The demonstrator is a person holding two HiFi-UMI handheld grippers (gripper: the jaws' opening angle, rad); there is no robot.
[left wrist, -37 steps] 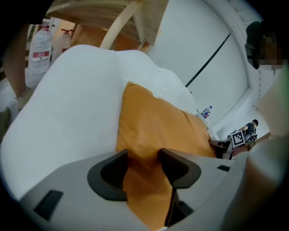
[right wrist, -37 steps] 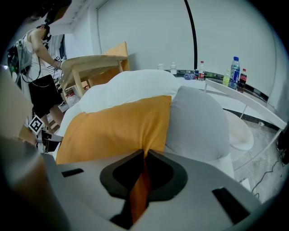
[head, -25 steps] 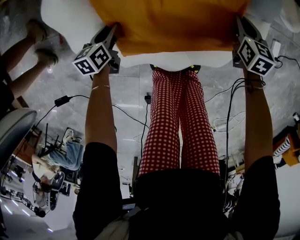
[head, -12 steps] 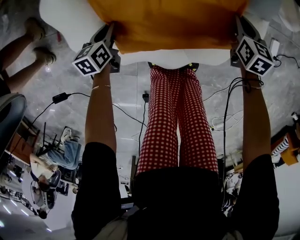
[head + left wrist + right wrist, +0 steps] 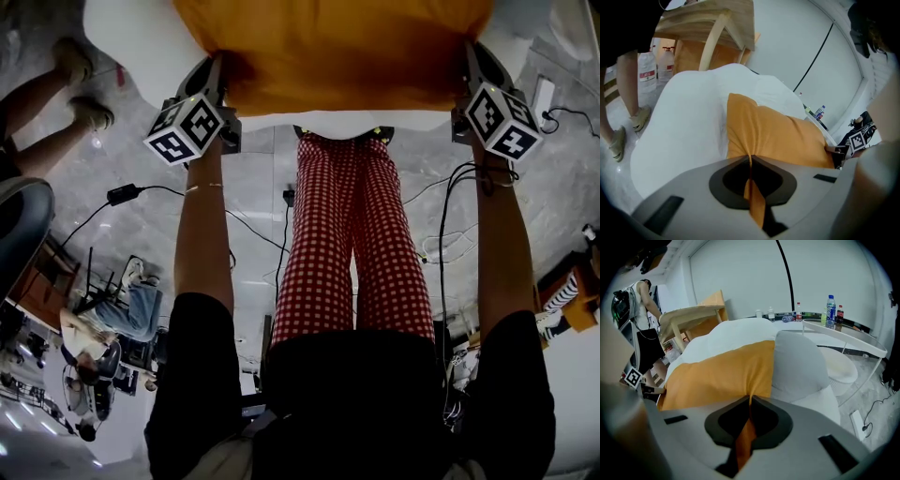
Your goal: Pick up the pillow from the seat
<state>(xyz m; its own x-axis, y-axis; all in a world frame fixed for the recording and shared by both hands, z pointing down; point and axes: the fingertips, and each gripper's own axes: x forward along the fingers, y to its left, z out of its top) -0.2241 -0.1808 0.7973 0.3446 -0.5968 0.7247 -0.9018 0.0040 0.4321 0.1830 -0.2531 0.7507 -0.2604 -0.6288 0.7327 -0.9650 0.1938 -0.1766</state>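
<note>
In the head view, the orange pillow [image 5: 337,52] fills the upper middle of the frame and lies on the white seat [image 5: 131,47], whose edge shows at upper left. The left gripper [image 5: 218,67] sits at the pillow's left near corner and the right gripper [image 5: 469,58] at its right near corner. With a hold at each end, the lift probably goes best if both hands rise together and keep the pillow level.

In the left gripper view, the jaws have just been closing and are clenched on a thin pinch of orange cover at lower centre. The bite looks shallow, so a slow, steady pull seems safer than a jerk.

In the right gripper view, the jaws have likewise just been closing and are clamped on a fold of the cover. A pale cushion [image 5: 799,362] stands just beside the pillow at right centre, so lift straight up, clear of it.
</note>
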